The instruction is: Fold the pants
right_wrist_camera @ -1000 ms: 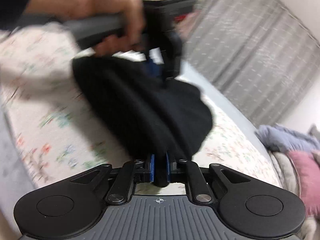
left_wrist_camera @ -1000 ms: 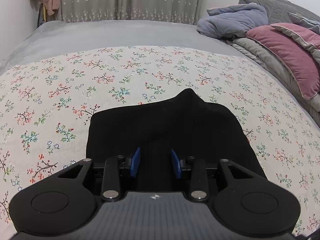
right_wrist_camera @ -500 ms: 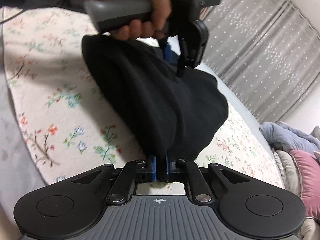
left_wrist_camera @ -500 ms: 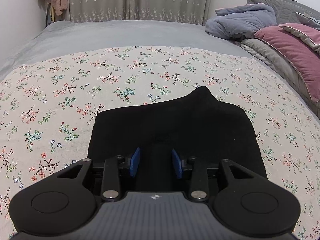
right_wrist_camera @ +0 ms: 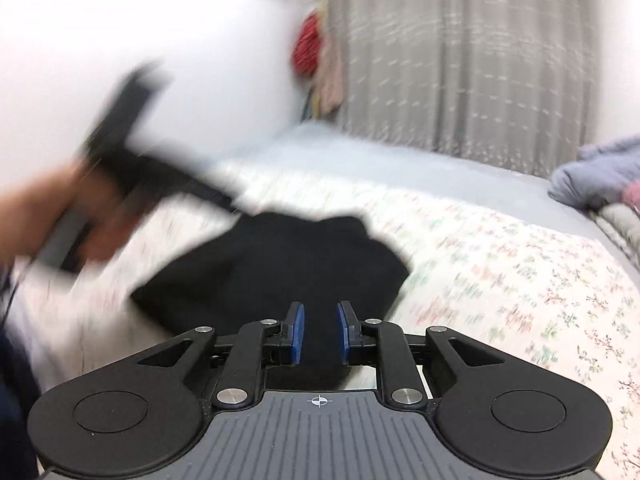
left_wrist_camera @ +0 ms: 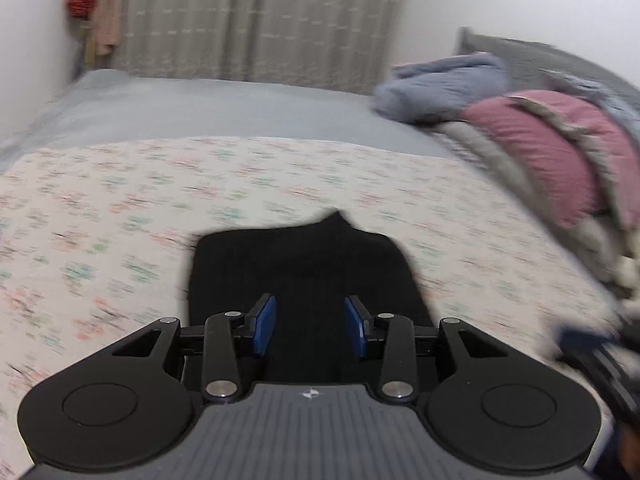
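Note:
The black pants (left_wrist_camera: 304,272) lie folded into a compact rectangle on the floral sheet (left_wrist_camera: 120,216); they also show in the right wrist view (right_wrist_camera: 280,264). My left gripper (left_wrist_camera: 310,326) is open, its blue pads apart above the near edge of the pants, holding nothing. My right gripper (right_wrist_camera: 319,334) is open too, its pads apart over the near edge of the pants with black cloth between them but not pinched. The left gripper and the hand holding it show blurred at the left of the right wrist view (right_wrist_camera: 120,184).
A pink pillow (left_wrist_camera: 560,152), grey bedding and a blue-grey blanket (left_wrist_camera: 436,88) are piled at the right. The grey bedspread (left_wrist_camera: 180,108) runs back to the curtains (left_wrist_camera: 256,20). Clothes (left_wrist_camera: 96,8) hang at the far left wall.
My right gripper has opened and let go of the pants, which now lie flat on the sheet. Both grippers have pulled back and upward; the views are motion-blurred.

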The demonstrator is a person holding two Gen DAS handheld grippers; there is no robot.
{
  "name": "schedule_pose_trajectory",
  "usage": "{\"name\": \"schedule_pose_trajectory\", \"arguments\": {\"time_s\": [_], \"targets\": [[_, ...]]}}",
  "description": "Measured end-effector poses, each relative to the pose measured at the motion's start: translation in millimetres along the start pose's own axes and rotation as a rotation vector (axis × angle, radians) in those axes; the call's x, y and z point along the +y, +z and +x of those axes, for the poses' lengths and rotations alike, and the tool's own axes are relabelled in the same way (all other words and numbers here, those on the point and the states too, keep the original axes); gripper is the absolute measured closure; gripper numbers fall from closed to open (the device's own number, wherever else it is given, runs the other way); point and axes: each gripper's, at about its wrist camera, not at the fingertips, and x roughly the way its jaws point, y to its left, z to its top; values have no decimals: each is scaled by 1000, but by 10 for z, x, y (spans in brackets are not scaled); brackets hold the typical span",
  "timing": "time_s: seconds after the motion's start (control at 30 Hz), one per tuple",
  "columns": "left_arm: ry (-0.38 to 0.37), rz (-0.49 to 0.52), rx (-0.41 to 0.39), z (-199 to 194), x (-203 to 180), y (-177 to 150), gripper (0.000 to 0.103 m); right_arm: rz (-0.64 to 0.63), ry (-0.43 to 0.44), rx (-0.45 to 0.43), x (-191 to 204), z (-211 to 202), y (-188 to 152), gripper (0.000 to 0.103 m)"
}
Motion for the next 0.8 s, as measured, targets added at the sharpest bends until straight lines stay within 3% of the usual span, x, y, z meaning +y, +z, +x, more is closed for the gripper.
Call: {"name": "schedule_pose_trajectory", "arguments": {"time_s": [0.1,0.2,0.3,0.43,0.6,0.67,0.7,0.8], "targets": [[-71,69,61,46,-333,-262,47,72,63,91,-194,556,59,82],[-36,227,124,177,-604,-577,48,144,158,195,-256,1137,-20,85],[-28,170,171,302,-483,-725,48,128,99,219,-230,1556,-135,95],[-77,77,192,279,-267,-694,53,183,80,201,-313,1790,-31,96],[-72,119,180,268,-362,-741,54,153,10,217,-437,2089,199,101],[-80,118,188,268,-367,-735,54,157,-83,223,-541,2236,292,99],[-90,112,193,266,-351,-723,54,149,-120,235,-582,2317,315,85],[-153,70,193,213,-249,-605,54,118,-125,294,-577,2459,261,85]]}}
